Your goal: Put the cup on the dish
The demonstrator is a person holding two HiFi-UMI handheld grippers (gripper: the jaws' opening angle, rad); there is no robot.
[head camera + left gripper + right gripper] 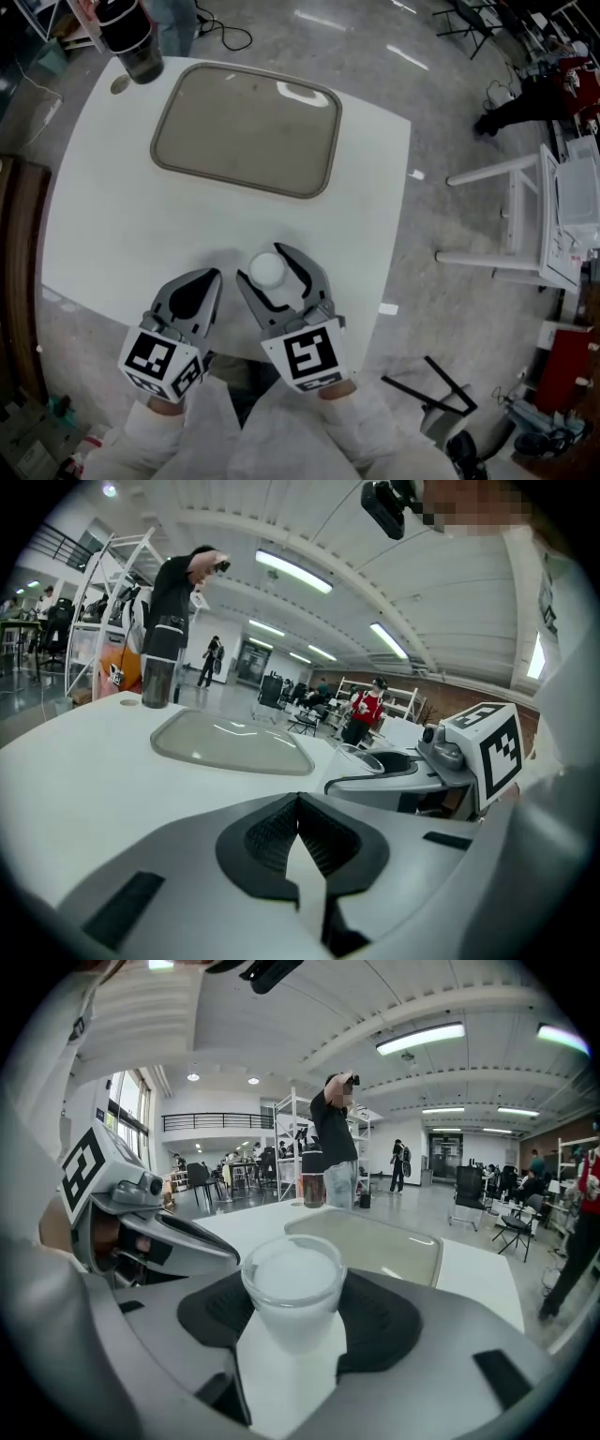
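currently the cup (267,269) stands on the white worktop (112,216) near its front edge, held between the widely spread jaws of the right tool (265,265), pads against its sides. left tool (208,278) sits just beside it, jaws together, holding nothing. the dish (234,185) lies further across the worktop, well apart from the cup. a dark tumbler (131,37) stands beyond the dish's far left corner.
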